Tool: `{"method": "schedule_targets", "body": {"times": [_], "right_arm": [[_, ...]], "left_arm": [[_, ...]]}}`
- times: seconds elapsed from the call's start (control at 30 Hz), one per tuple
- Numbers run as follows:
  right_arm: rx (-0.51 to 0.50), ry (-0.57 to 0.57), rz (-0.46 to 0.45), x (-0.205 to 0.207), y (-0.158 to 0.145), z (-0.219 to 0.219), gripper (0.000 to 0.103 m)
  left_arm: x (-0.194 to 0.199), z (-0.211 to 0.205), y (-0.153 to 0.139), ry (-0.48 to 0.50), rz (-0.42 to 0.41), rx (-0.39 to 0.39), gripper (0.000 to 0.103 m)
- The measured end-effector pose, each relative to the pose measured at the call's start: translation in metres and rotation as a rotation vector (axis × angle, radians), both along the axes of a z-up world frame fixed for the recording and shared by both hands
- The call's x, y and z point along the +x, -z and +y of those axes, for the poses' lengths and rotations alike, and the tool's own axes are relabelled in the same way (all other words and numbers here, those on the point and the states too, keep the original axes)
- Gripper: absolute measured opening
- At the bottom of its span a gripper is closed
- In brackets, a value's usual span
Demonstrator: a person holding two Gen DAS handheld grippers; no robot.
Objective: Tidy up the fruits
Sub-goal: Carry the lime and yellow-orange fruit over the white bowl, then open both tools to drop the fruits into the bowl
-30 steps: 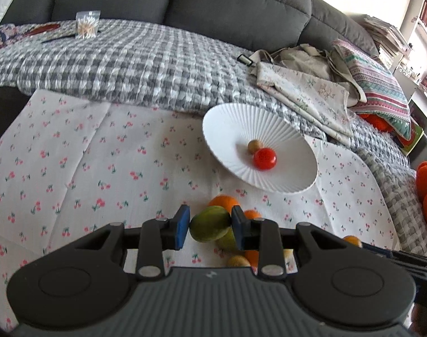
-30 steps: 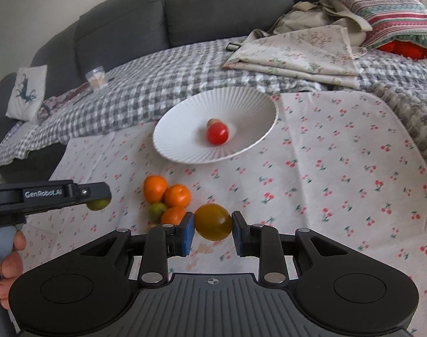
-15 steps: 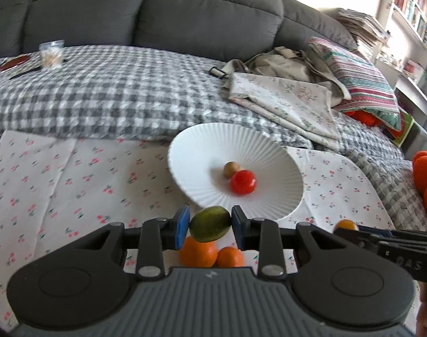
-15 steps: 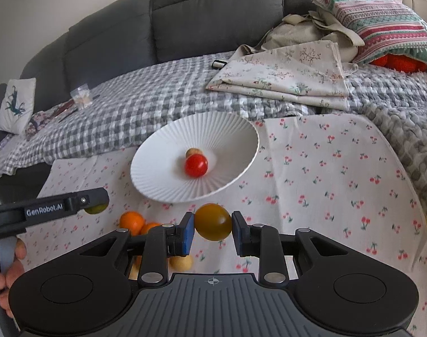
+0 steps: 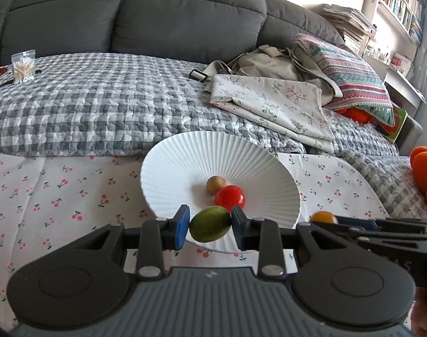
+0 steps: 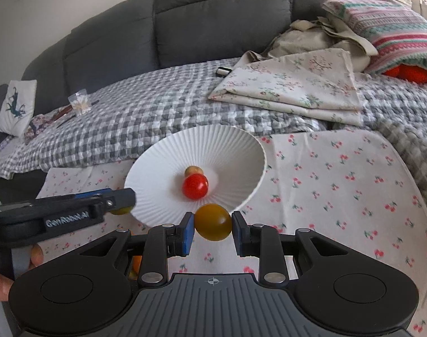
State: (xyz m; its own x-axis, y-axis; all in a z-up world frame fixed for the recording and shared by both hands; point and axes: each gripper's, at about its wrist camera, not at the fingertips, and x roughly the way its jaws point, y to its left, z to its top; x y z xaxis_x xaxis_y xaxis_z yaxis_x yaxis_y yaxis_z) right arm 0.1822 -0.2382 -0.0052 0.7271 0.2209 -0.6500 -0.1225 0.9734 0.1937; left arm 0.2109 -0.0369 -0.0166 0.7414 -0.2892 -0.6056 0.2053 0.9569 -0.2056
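My left gripper [image 5: 210, 226] is shut on a green oval fruit [image 5: 210, 224] and holds it at the near rim of the white ribbed plate [image 5: 171, 165]. A red tomato [image 5: 229, 198] and a small brown fruit [image 5: 216, 184] lie in the plate. My right gripper [image 6: 213, 228] is shut on a yellow-orange round fruit [image 6: 213, 222] just in front of the plate [image 6: 157, 174], where the red tomato [image 6: 195, 186] also shows. The right gripper's tip with its fruit [image 5: 323, 217] shows in the left wrist view, the left gripper's tip [image 6: 121, 198] in the right wrist view.
The plate sits on a cherry-print cloth [image 5: 59, 193] over a grey checked blanket [image 5: 87, 106]. Folded floral fabric [image 5: 272, 104], a striped pillow [image 5: 351, 75] and a dark sofa back [image 5: 157, 19] lie behind. An orange [image 6: 137, 264] peeks out below my right gripper.
Both grippers have moved forward and closer to the plate with their fruits. The loose oranges have slipped out of the left wrist view.
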Motion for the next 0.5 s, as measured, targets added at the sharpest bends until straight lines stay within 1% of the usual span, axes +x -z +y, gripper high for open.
{"method": "schedule_targets", "body": {"times": [0.23,0.5], "right_arm": [[-0.038,-0.038,-0.003,0.024,0.015,0.020,0.027],[-0.063,-0.049,-0.011,0.036,0.026,0.027,0.027]], "left_arm": [[0.015,-0.004,0.012,0.007,-0.001,0.028,0.031],[0.027,-0.011,0.024,0.016,-0.005,0.069,0.031]]}}
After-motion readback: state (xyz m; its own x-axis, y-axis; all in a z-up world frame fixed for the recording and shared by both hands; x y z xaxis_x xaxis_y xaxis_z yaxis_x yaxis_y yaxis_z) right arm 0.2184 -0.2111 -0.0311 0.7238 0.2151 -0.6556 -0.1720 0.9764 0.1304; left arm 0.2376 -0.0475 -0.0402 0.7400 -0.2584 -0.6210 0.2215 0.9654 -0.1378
